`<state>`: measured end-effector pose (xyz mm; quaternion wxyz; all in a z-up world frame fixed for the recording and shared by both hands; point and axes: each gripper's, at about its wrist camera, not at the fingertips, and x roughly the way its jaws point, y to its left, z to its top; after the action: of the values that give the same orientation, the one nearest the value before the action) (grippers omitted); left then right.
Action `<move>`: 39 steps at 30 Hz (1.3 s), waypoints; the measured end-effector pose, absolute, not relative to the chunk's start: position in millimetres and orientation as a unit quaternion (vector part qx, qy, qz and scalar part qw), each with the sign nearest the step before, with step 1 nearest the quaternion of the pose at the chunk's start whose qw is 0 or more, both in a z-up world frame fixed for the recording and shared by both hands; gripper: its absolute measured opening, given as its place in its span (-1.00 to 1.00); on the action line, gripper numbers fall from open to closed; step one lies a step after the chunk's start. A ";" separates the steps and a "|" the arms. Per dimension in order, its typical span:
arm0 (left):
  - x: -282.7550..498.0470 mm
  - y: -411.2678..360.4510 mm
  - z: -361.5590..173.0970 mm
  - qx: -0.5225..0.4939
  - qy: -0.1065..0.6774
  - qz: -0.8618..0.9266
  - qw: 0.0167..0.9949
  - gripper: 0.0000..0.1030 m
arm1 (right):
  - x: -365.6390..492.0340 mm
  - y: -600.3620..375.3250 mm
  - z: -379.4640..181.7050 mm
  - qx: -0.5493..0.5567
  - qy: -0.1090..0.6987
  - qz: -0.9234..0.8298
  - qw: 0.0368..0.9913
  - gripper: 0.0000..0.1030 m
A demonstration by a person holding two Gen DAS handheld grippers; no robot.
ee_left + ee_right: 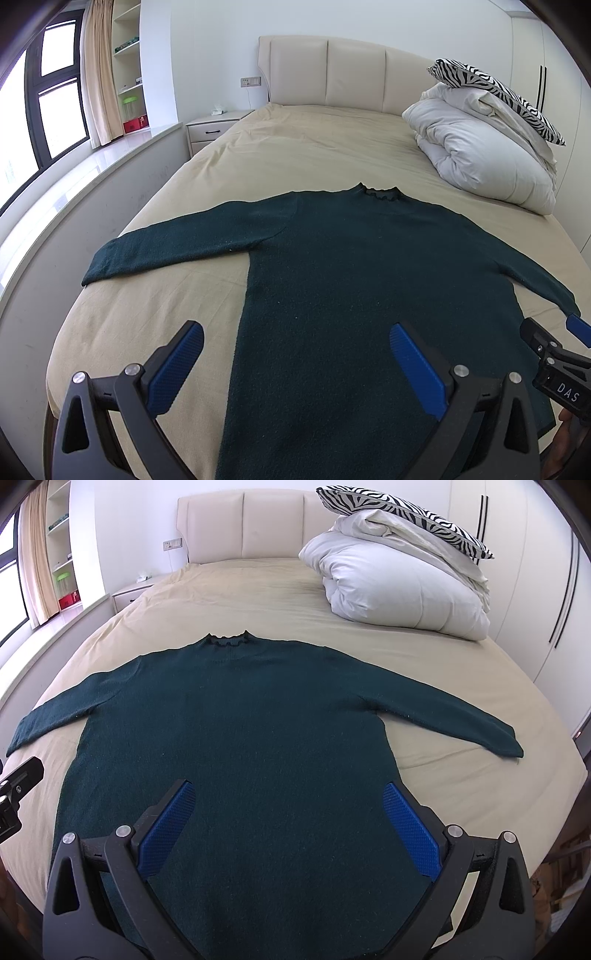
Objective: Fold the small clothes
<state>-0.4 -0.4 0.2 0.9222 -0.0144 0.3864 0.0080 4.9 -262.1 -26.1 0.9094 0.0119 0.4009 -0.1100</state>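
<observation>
Only one readable marking: white letters "DAS" on the black body of the right tongs (546,347), seen in the left wrist view beside the sweater's (332,295) hem corner.

Straight ahead beyond the fingers stretches a bed (280,602) under a beige, lightly creased sheet, and at its far end a padded cream headboard (243,528) stands against the white wall. Up ahead and right of the fingers, a white duvet (399,587) sits folded in a thick bundle, and a zebra-striped pillow (402,513) rests on top of it. Off to the far left, a pale nightstand (216,127) sits tight against the bed with a tissue box (218,109) on it. Further left, open shelves (129,74) hold a red box (135,123), beside a beige curtain (98,74) and a dark-framed window (55,88). White wardrobe doors (546,590) fill the far right.
</observation>
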 end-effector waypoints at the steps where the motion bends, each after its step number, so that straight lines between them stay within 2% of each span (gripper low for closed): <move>1: -0.4 -0.3 0.2 -0.014 0.386 0.008 0.922 1.00 | 4.9 -262.3 -26.1 0.012 0.401 -0.110 0.909 1.00; 39: 2.4 0.4 -7.0 -0.015 0.390 0.010 0.921 1.00 | 10.6 -262.4 -32.9 0.009 0.413 -0.109 0.904 1.00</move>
<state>2.4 0.4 -7.0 0.9206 -0.0146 0.3901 0.0097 10.6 -262.4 -32.9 0.9042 0.0093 0.4128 -0.1089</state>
